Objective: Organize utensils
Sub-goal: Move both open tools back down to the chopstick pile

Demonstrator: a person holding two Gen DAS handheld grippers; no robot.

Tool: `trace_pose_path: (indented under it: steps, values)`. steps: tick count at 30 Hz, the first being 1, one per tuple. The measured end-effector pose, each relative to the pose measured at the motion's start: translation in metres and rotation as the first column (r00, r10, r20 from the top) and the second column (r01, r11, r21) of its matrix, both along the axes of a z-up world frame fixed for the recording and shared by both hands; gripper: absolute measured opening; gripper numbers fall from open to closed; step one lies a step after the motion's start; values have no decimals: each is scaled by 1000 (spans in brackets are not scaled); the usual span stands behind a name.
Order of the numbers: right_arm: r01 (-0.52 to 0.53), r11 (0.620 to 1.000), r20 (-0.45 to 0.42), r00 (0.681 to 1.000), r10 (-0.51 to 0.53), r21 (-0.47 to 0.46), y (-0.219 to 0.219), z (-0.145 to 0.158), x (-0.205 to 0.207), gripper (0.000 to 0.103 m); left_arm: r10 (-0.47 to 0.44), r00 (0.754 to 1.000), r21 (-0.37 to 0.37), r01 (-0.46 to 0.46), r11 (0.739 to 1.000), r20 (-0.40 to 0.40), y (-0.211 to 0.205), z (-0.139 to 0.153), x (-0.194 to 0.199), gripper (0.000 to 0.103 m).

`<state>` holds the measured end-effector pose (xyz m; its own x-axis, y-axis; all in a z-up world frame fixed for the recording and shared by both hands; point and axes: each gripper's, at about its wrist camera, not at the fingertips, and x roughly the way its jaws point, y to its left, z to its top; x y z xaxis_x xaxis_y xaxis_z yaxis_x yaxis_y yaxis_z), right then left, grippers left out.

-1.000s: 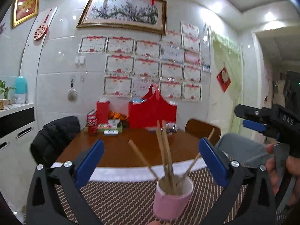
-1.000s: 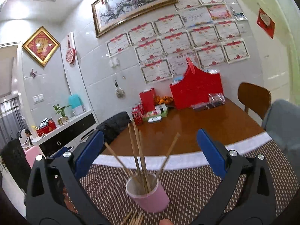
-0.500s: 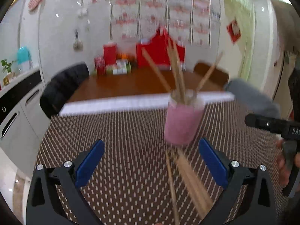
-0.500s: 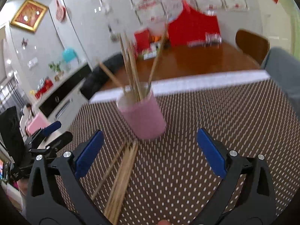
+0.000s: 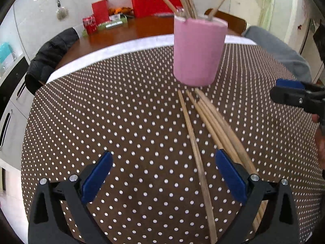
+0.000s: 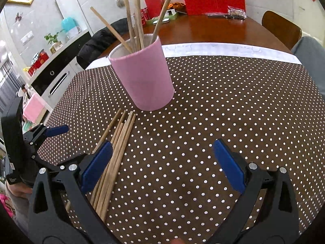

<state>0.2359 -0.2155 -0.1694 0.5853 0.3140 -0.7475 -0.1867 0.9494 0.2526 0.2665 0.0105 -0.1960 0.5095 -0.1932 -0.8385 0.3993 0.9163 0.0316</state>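
Step in hand, judged: loose chopsticks being approached for pickup, to be dropped into cup.

Left gripper (image 5: 163,174) being held wide open, nothing grasped; single chopstick (image 5: 195,146) lying between jaws, lower centre of left view. Better done if lowered astride one stick only, closed near mid-length.

Chopstick bundle (image 6: 113,158) lying at lower left of right view, partly under left finger.

Cup (image 6: 142,77) standing upright at upper centre, several sticks already inside.

Right gripper (image 6: 162,162) being held wide open, empty, over dotted cloth (image 6: 223,111).

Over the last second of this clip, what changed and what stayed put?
Both grippers tipped downward from looking across the room: the left gripper and right gripper now aim at the loose wooden chopsticks on the brown polka-dot cloth. Nothing was grasped or released. The pink cylindrical cup holding chopsticks stayed in place; both grippers remain open.
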Motion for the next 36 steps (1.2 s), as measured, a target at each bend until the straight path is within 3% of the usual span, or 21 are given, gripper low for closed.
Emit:
trace_pose_path:
  steps: [6,10,16,18,22,36]
  values:
    - [-35,997,-41,999,32,-76,19,-5,-11,97,-61,998,111,59,992,15,-14,-13,-4,99]
    - [-77,986,-76,995,66,-147,39,-20,-30,97,-80,997,77,81,994,-11,-12,-11,-6,90]
    - [-91,981,-80,994,78,-169,59,-36,-41,97,-93,995,122,90,988,19,-16,-8,-11,89]
    - [-104,971,-77,993,89,-214,69,-40,-43,97,-92,996,124,89,988,19,-17,-8,-11,89]
    - [-71,962,-53,997,59,-263,71,-36,-48,97,-83,996,122,81,989,16,-14,-7,-14,89]
    - [-49,957,-75,997,29,-287,72,-31,-41,95,-73,997,123,70,990,15,-5,-7,-7,89]
